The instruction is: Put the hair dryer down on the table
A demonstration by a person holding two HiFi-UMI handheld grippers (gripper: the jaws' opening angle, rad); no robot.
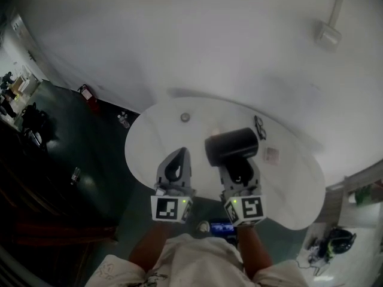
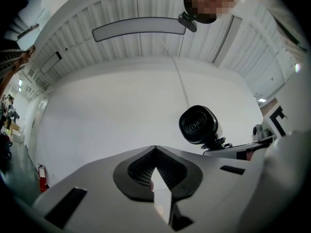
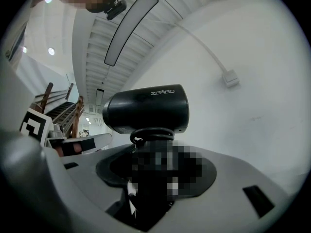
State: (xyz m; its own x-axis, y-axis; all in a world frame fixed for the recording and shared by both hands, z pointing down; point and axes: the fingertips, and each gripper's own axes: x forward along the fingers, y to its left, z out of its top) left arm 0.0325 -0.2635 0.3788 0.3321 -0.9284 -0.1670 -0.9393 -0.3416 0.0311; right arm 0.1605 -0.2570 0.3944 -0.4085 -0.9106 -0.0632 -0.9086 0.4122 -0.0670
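Observation:
A black hair dryer [image 1: 231,145] hangs above the white round table [image 1: 149,145], with my right gripper [image 1: 239,171] shut on its handle. In the right gripper view the dryer's barrel [image 3: 148,109] lies crosswise above the jaws, nozzle to the left, and the handle runs down between them at my right gripper [image 3: 155,166]. My left gripper [image 1: 179,154] sits just left of it, jaws closed to a point on nothing. In the left gripper view the jaw tips of my left gripper [image 2: 155,150] meet, and the dryer's round end [image 2: 198,124] shows at right. Both grippers tilt upward toward wall and ceiling.
On the table lie a small round object [image 1: 185,117] at the back, a black eyeglass-like thing [image 1: 260,127] and a small pale card [image 1: 271,155] right of the dryer. A red extinguisher [image 1: 88,95] stands on the dark floor at left. A wall box [image 1: 328,34] with a cable is high on the right.

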